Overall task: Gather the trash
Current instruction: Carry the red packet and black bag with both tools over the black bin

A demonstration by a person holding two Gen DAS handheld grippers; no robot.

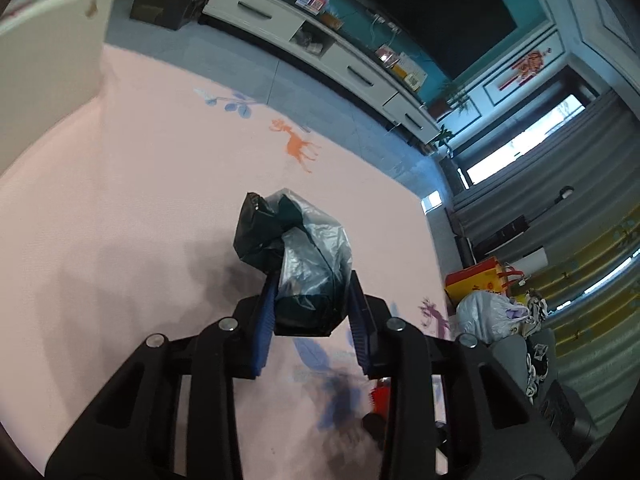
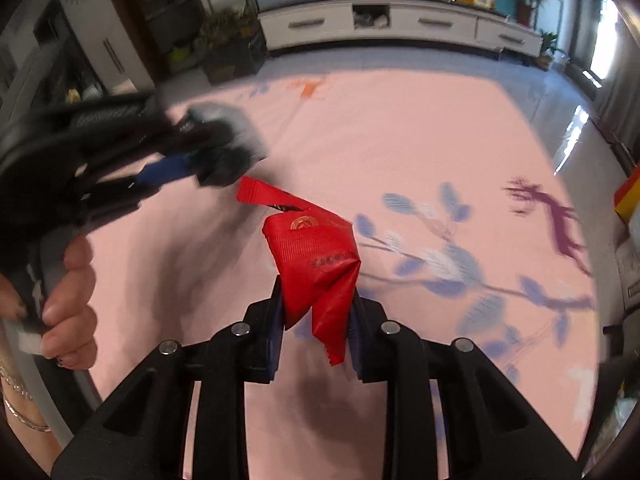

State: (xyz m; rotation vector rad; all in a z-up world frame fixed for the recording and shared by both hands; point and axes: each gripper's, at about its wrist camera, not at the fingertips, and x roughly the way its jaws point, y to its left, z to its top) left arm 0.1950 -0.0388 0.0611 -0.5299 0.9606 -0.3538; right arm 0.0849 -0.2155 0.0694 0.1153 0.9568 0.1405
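Our left gripper [image 1: 312, 296] is clamped on a crumpled plastic bag [image 1: 298, 256], dark green and clear grey, pinched between the blue pads [image 1: 266, 320] and held up off the pink mat [image 1: 140, 208]. Our right gripper [image 2: 316, 312] is clamped on a crumpled red wrapper [image 2: 316, 260], one torn strip sticking up to the left, the serrated end hanging below the fingers. In the right wrist view the left gripper [image 2: 192, 168] sits just left of the wrapper, motion-blurred, with the hand [image 2: 70, 304] on its handle. The mat carries deer and leaf prints. Beyond it, a white TV cabinet [image 2: 400, 24] along the teal wall. At the mat's right edge, a white bag [image 1: 486, 314] beside a red-yellow box [image 1: 476, 280].
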